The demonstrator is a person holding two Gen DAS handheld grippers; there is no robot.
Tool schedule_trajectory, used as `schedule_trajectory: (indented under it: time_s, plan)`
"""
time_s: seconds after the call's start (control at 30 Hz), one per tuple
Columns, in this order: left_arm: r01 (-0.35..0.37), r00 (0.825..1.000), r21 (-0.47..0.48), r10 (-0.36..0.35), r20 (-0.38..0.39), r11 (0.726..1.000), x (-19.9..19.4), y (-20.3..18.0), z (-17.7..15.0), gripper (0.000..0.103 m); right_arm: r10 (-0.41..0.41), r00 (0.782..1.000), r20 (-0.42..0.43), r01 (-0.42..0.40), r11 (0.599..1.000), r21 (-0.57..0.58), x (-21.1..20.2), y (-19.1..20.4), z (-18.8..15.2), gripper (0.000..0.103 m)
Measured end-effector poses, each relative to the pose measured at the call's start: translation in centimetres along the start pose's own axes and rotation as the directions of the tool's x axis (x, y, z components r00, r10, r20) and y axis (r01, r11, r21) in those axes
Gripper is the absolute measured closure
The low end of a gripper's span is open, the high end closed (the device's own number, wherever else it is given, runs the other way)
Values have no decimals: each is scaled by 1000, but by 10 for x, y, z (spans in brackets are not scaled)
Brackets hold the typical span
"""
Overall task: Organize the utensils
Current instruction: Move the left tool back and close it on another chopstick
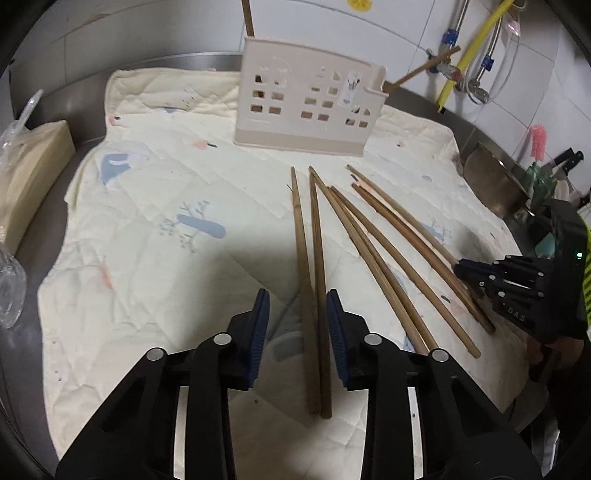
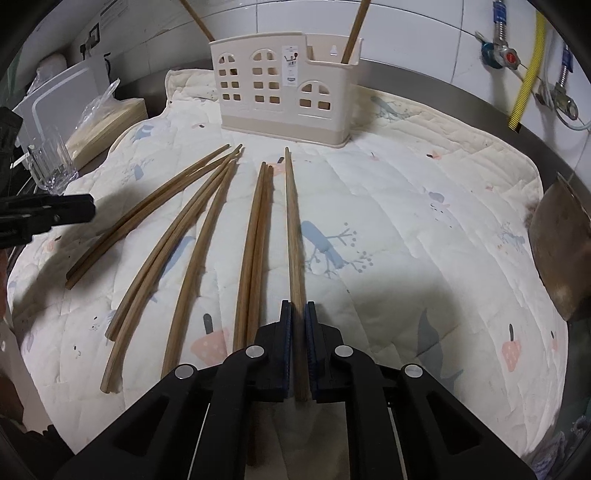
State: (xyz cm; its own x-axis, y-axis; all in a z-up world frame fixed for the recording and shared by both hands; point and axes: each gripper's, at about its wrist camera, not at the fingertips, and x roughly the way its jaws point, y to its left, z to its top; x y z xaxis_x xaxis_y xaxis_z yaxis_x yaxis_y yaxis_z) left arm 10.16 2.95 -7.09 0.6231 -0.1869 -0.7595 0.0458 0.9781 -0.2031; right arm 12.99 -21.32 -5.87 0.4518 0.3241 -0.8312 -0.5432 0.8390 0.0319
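Several brown wooden chopsticks (image 2: 192, 236) lie fanned out on a cream quilted mat (image 1: 147, 206). Behind them stands a cream house-shaped utensil holder (image 1: 306, 107) (image 2: 280, 88) with two chopsticks (image 2: 354, 29) leaning in it. My left gripper (image 1: 297, 293) straddles a pair of chopsticks (image 1: 314, 240); a gap shows beside the left pad, so its jaws stand open. In the right wrist view my right gripper (image 2: 298, 303) is shut on the rightmost chopstick (image 2: 293, 229), low on the mat. That gripper (image 1: 458, 266) appears at the right edge of the left wrist view, and the left gripper (image 2: 92, 208) at the left edge of the right wrist view.
A clear glass (image 2: 51, 162) and a wrapped beige pack (image 1: 33, 177) sit left of the mat, with a white board (image 2: 62, 92) behind. A brownish metal blade (image 2: 561, 251) lies at the right edge. A yellow hose (image 1: 472, 44) and valves line the tiled wall.
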Motion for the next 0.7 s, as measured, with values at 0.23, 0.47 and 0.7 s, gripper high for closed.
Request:
schedule_trajectory:
  time_s: [0.23,0.47,0.7]
  plan:
    - [6,999,-21,-7,-38,1000,22,0,4,84,3,1000,0,-3,1000,8,-1,-1,-2,96]
    - [1,999,-30,-3,-55,1000,32,-1,8,89,5,1000,1,-5,1000,10,0,-1,-3,96]
    - [-25,997,-7,25,-71,1000,39,-5,9,89,6,1000,-1,-6,1000,10,0,-1,-3,96]
